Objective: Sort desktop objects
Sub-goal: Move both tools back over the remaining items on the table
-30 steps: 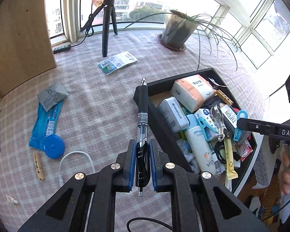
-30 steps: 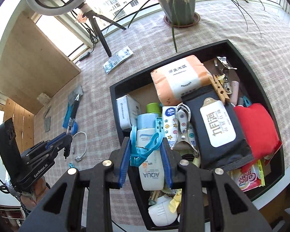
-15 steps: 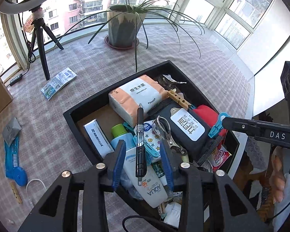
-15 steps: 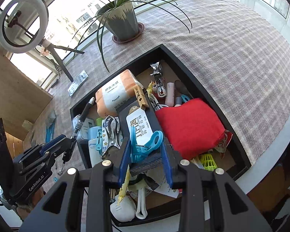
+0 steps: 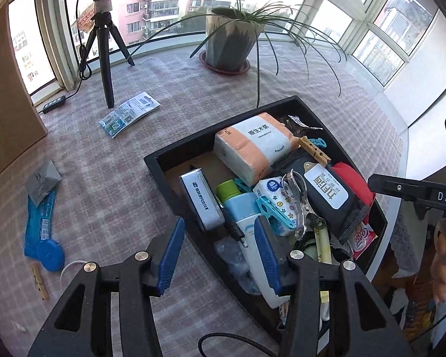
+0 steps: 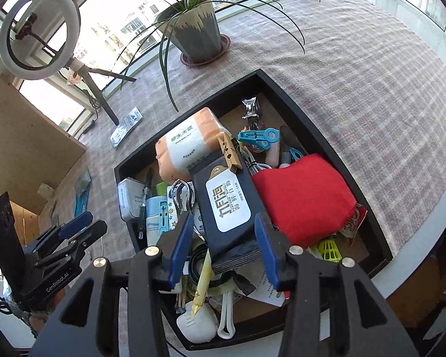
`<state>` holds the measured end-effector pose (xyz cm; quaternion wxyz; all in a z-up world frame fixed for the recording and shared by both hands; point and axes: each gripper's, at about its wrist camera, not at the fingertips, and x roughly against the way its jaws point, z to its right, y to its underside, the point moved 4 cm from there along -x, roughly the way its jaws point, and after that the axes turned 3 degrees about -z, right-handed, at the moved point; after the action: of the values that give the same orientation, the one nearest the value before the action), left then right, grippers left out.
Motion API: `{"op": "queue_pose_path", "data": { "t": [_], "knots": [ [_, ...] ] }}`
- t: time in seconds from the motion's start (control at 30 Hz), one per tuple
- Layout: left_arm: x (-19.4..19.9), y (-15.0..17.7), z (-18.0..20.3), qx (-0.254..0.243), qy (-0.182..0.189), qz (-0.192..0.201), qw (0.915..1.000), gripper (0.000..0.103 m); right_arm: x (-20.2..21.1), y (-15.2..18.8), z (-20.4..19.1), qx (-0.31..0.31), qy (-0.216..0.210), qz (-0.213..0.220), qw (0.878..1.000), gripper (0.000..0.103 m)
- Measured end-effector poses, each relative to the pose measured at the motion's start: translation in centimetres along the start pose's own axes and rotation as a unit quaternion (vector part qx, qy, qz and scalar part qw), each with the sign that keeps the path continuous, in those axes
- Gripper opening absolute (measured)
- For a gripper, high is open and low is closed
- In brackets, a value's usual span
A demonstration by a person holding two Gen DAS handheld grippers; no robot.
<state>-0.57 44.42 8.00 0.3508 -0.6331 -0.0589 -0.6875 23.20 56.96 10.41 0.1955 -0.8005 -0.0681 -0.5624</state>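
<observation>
A black tray (image 5: 193, 145) (image 6: 285, 95) is crowded with small items. A black pen (image 5: 230, 221) (image 6: 144, 202) lies in it between a tin box (image 5: 200, 199) and a white-and-blue tube (image 5: 246, 217). My left gripper (image 5: 220, 255) (image 6: 74, 229) hangs open over the tray's near-left rim with nothing between its pads. A blue plastic clip (image 6: 258, 138) rests at the tray's far side beside a wooden clothespin (image 6: 230, 153). My right gripper (image 6: 223, 248) is over a black wipes pack (image 6: 227, 205); its jaws are opening and grip nothing.
On the checked cloth left of the tray lie a blue tape measure (image 5: 49, 255), a blue packet (image 5: 40, 220), a grey sachet (image 5: 41, 180), a clothespin (image 5: 40, 281) and a leaflet (image 5: 129, 114). A tripod (image 5: 104, 59) and a potted plant (image 5: 229, 41) stand behind.
The left gripper carried the pen over the tray, opened and dropped it there. The right gripper moved across the tray and let go of the blue clip, now lying at the far side.
</observation>
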Motion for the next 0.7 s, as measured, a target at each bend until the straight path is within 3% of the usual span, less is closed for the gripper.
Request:
{"op": "queue_pose_path", "data": {
  "t": [0.37, 0.7],
  "knots": [
    [0.1, 3.2, -10.5, 0.087, -0.064, -0.014, 0.9941, 0.046, -3.4, 1.1, -7.8, 0.091, -0.015, -0.030, 0.995, 0.042],
    [1.2, 9.4, -23.0, 0.202, -0.116, -0.035, 0.9718, 0.045, -7.9, 3.2, -18.5, 0.198, -0.039, -0.062, 0.978, 0.043]
  ]
}}
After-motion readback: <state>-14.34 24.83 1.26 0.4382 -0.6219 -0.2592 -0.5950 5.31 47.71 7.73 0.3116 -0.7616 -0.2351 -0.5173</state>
